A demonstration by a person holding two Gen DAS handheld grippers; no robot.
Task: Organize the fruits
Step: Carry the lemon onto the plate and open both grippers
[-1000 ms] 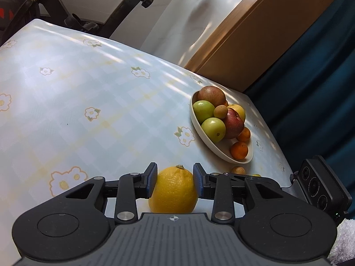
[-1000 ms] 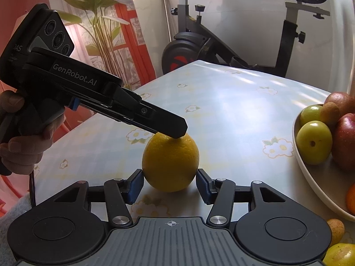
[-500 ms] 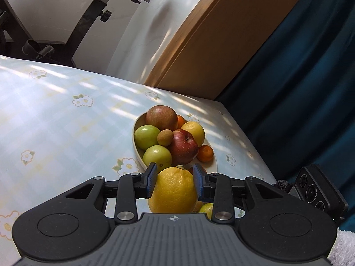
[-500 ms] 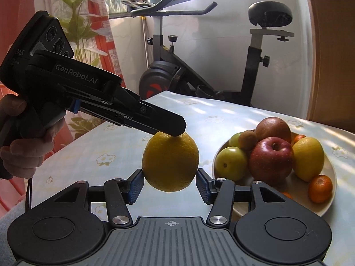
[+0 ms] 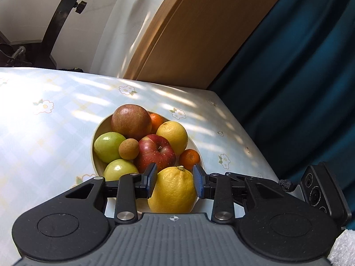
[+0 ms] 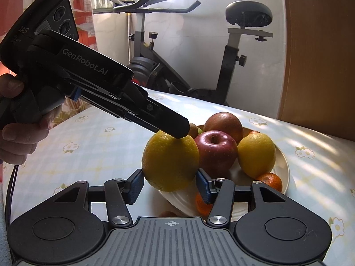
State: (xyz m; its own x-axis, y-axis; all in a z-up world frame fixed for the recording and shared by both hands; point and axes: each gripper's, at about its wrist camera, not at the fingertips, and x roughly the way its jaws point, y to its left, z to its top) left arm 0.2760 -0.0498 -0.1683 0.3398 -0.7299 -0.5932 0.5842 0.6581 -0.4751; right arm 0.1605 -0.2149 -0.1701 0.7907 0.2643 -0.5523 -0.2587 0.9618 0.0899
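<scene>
Blue rubber pads on the left gripper (image 5: 175,180) press against both sides of a large yellow citrus (image 5: 173,190), clamped at its widest part, stem end pointing away. The right gripper (image 6: 169,184) has its jaws apart, bracketing the same fruit's lower half from the near side; whether its pads touch the skin I cannot tell. Seen from the right wrist, the citrus hangs in the air at the near rim of the white bowl (image 6: 285,164), close in front of the red apple (image 6: 216,153). The bowl is already piled: a russet apple (image 5: 131,120), two green fruits (image 5: 108,146), a small brown one (image 5: 129,149), a second yellow citrus (image 5: 172,137) and tangerines (image 5: 189,158). The likeliest trouble is room: set on that heap, this round, smooth fruit could roll off the rim onto the flowered tablecloth (image 5: 55,115), or nudge the small brown fruit loose. An early release, with the fruit short of the rim, would drop it outside among the loose pieces lying there.
</scene>
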